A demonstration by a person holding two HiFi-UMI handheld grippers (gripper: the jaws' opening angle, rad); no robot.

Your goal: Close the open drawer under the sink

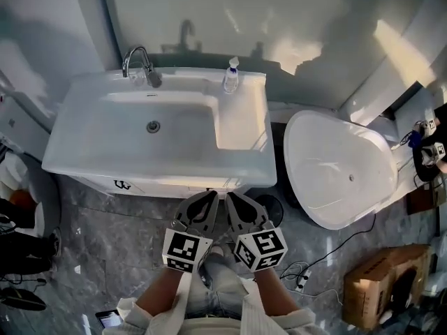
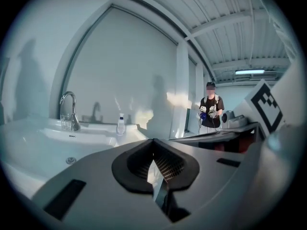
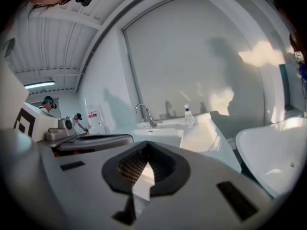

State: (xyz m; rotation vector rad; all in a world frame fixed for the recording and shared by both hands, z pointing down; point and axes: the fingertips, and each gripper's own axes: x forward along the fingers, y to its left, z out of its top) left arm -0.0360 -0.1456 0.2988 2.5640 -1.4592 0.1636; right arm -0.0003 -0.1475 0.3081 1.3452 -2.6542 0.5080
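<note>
- The sink is a long white basin on a cabinet against a pale grey wall. Sun patches and shadows fall across the wall.
- A chrome tap stands at the sink's back left corner. A small clear bottle stands on the back rim to the right.
- The drawer shows only as a narrow white strip under the sink's front edge, with a dark handle near its left end. From this steep angle I cannot tell how far it stands out.
- The left tool and the right tool are held side by side just in front of that strip, tips pointing at it.
- Left tool: jaws pressed together, nothing between them.
- Right tool: jaws likewise together and empty.
- The floor is grey marbled tile.
- A white bathtub sits to the right of the sink.
- A cardboard box stands on the floor at lower right, with a black cable trailing beside it.
- A phone lies on the floor at lower left.
- Another person stands far off in the left gripper view.
</note>
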